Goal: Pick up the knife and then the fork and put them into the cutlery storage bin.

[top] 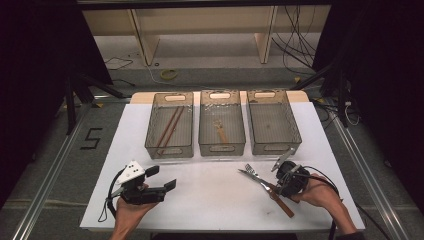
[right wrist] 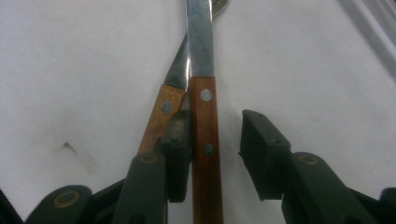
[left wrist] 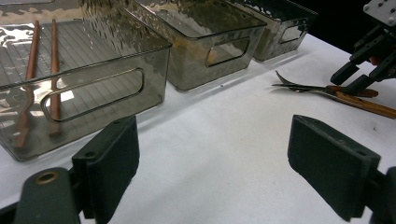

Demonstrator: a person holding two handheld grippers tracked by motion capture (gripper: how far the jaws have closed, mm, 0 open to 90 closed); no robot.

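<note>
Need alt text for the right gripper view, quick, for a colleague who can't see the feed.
The right tongs stand open astride a wooden-handled utensil lying on the white table, one jaw on each side of its handle. A second wooden-handled utensil lies just outside the left jaw, its metal crossing under the first.

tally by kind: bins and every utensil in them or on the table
Smoky clear bins: 3
Chopsticks, in the left bin: 2
Wooden utensil in the middle bin, kind unclear: 1
Wood-handled forks or knives on the table at the right gripper: 2
Total: 8
</note>
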